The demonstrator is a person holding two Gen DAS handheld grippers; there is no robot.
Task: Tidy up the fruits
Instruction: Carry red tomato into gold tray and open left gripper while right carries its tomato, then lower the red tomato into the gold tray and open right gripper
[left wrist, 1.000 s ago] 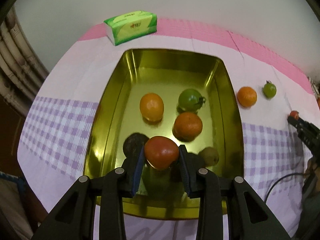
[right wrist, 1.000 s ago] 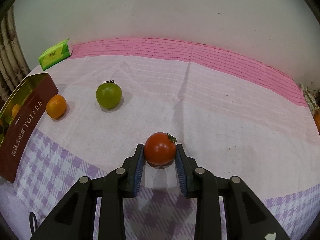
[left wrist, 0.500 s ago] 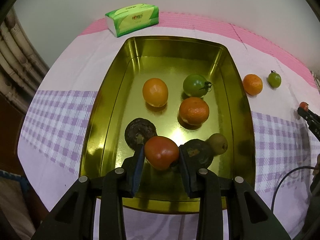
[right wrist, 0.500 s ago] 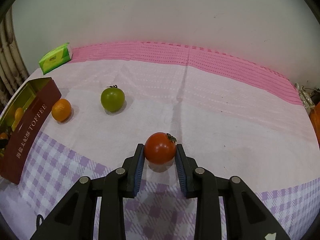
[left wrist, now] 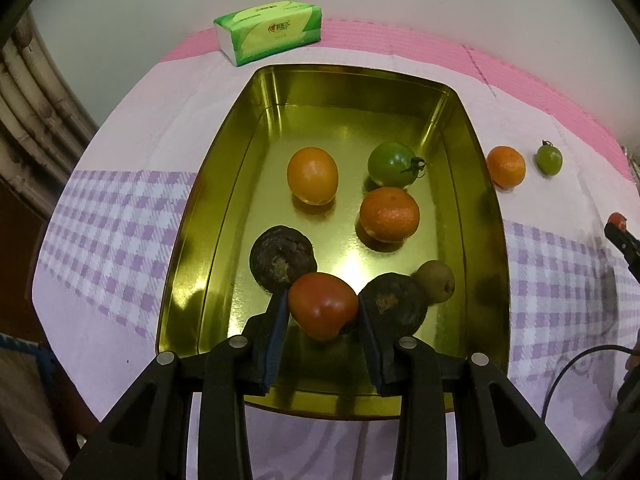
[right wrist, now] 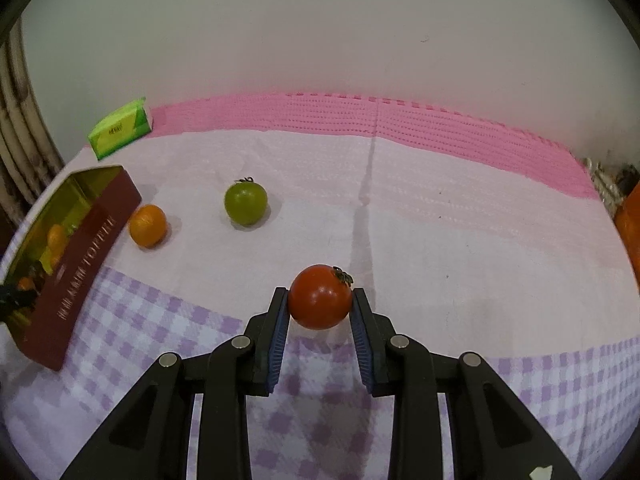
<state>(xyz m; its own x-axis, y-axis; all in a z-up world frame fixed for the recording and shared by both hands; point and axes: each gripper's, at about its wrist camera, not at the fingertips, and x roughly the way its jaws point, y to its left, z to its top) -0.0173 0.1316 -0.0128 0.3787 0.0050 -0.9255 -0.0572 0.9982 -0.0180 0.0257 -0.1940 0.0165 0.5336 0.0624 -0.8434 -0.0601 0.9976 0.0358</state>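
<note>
Partway: gold tin point(left wrist: 224, 216) holding six fruits, left claw point(left wrist: 322, 312) loosening around a red tomato point(left wrist: 322, 309) low inside it, right claw point(right wrist: 320, 307) clenching another tomato point(right wrist: 320, 297) above the counter point(right wrist: 440, 240); orange point(right wrist: 147, 220) and green tomato point(right wrist: 245, 203) waiting.

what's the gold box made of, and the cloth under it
gold box: looks like thin metal, a tin, polished gold inside; its walls and floor mirror the fruit, and the maroon outer wall carries printed lettering. cloth: seems a woven or knitted fabric, matte, with ribbed pink and white bands and a lilac check; it could be a textured mat instead.
</note>
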